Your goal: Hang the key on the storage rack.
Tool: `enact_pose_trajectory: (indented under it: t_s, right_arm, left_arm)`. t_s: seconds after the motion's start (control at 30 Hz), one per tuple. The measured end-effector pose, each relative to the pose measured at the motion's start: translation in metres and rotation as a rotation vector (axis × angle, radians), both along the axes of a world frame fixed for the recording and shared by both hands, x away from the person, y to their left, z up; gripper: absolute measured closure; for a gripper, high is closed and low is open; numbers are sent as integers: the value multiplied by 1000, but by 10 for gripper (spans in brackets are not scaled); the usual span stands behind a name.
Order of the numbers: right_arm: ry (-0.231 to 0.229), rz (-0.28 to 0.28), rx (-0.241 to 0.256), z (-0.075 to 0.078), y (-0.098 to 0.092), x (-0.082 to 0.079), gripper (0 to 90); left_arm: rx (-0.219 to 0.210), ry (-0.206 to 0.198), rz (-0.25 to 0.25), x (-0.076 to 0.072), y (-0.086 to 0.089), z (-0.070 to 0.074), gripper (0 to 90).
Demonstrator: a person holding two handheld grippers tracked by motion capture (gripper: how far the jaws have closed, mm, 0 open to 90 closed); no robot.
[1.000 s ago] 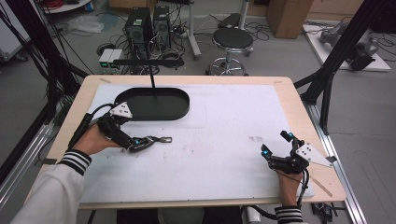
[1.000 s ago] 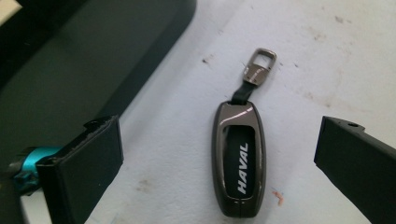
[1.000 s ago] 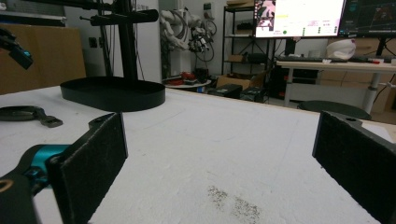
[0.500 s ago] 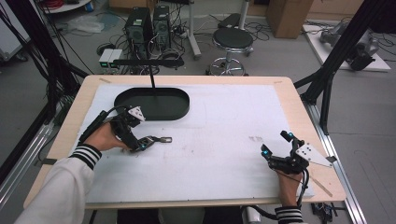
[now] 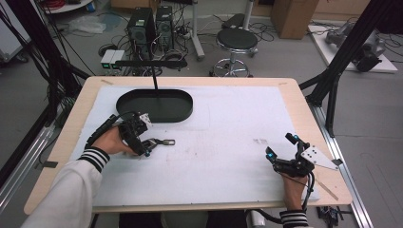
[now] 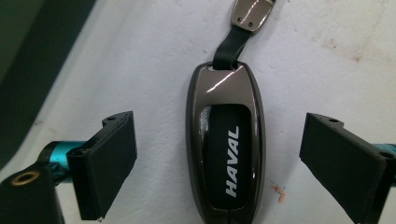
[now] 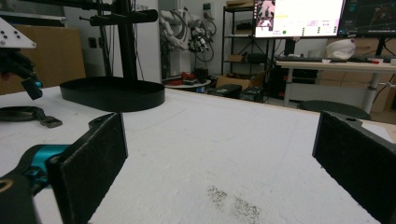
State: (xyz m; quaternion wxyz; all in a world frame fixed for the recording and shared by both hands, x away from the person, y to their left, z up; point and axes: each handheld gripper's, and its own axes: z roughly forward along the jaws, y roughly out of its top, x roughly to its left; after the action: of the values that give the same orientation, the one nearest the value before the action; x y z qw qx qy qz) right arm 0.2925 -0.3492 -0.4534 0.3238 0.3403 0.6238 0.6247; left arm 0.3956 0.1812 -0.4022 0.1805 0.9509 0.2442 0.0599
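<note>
A dark glossy key fob (image 6: 226,149) marked HAVAL lies flat on the white mat, its short strap and metal tab (image 6: 251,13) pointing away. My left gripper (image 6: 223,140) hangs open over it, one jaw on each side, neither touching. From above, the left gripper (image 5: 142,140) sits left of centre with the fob (image 5: 159,141) just under its tips. My right gripper (image 5: 280,145) rests open near the table's front right, nothing between its pads (image 7: 95,161). In the right gripper view the left gripper (image 7: 18,60) hovers above the fob (image 7: 21,113).
A black oval tray (image 5: 154,105) with an upright post and crossbar (image 5: 151,63) stands at the back left, just behind my left hand. The white mat (image 5: 228,142) covers most of the wooden table (image 5: 311,123). Black frame legs rise at both sides.
My left gripper has moved right and tilted down over the key fob, so its open jaws now straddle it. The right gripper and the fob have stayed put.
</note>
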Motion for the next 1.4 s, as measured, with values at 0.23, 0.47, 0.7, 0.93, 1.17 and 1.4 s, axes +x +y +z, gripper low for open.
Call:
enact_pose_trajectory:
  t_s: [0.23,0.47,0.7,0.93,1.17,1.4]
  right_arm:
    - [-8,-2,-3,0,-1,1,21]
    - [-9,-2,-4,0,-1,1,22]
    - [0,-1,2,0,-1,0,22]
    - [3,-2,7,0,-1,0,21]
    - [5,-2,10,0,-1,0,22]
    - [5,-3,10,0,-1,0,21]
  left_arm:
    - [35,17,-6,3,-2,-5,159]
    - [45,29,4,4,-2,-5,210]
    - [57,40,14,3,-2,-7,267]
    - [58,55,8,4,-3,-6,323]
    - [56,71,4,5,-2,-7,450]
    - [45,78,14,5,-2,-6,485]
